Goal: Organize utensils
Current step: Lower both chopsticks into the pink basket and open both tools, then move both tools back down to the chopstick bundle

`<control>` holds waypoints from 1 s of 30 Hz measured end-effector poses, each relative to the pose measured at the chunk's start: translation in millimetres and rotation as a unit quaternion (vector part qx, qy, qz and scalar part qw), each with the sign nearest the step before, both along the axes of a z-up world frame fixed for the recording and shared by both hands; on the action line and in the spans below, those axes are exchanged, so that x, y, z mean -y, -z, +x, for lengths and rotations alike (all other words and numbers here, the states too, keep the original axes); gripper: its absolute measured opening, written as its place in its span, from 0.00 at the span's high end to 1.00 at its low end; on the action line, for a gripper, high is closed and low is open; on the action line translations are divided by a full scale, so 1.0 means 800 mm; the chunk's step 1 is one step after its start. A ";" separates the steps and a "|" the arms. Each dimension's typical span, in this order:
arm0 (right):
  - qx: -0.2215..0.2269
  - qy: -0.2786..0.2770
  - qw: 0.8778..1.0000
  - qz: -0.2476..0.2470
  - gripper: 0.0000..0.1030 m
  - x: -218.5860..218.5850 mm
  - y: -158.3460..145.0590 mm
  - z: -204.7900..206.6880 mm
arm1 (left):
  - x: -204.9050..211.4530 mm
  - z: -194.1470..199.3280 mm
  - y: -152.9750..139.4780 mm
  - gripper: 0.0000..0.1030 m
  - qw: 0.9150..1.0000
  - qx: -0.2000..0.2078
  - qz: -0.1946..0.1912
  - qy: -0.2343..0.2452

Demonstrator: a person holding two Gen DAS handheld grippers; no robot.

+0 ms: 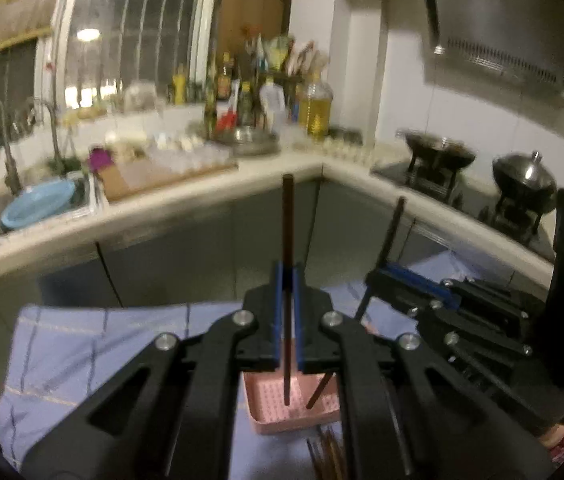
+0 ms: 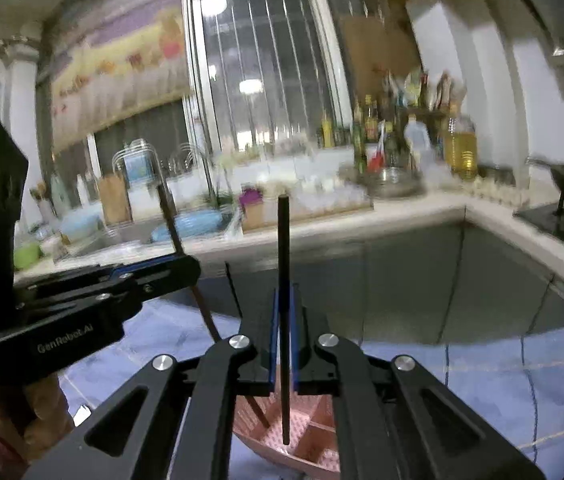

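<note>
My left gripper (image 1: 288, 270) is shut on a dark chopstick (image 1: 288, 220) held upright, its lower tip over a pink perforated tray (image 1: 269, 408). My right gripper (image 2: 284, 290) is shut on a second dark chopstick (image 2: 283, 240), also upright, its tip over the same pink tray (image 2: 314, 444), which has dividers. Each gripper shows in the other's view: the right one (image 1: 380, 276) at the right, the left one (image 2: 185, 258) at the left. Several more chopsticks (image 1: 328, 452) lie on the cloth in front of the tray.
A blue checked cloth (image 1: 81, 340) covers the table under the tray. Behind is an L-shaped kitchen counter (image 1: 201, 196) with a sink, a blue bowl (image 1: 37, 204), bottles, an oil jug (image 1: 316, 108), and woks (image 1: 524, 178) on a stove.
</note>
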State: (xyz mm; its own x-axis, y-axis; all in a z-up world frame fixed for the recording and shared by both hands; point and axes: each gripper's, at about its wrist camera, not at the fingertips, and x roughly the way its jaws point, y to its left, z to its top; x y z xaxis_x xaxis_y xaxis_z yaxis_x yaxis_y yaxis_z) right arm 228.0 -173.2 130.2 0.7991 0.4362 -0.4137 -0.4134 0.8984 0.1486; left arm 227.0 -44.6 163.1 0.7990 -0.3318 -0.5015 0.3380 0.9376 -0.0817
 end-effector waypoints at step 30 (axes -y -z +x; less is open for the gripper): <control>-0.196 0.096 0.975 0.040 0.62 0.069 0.223 -0.190 | 0.012 -0.185 0.251 0.66 0.977 -0.203 0.009 0.062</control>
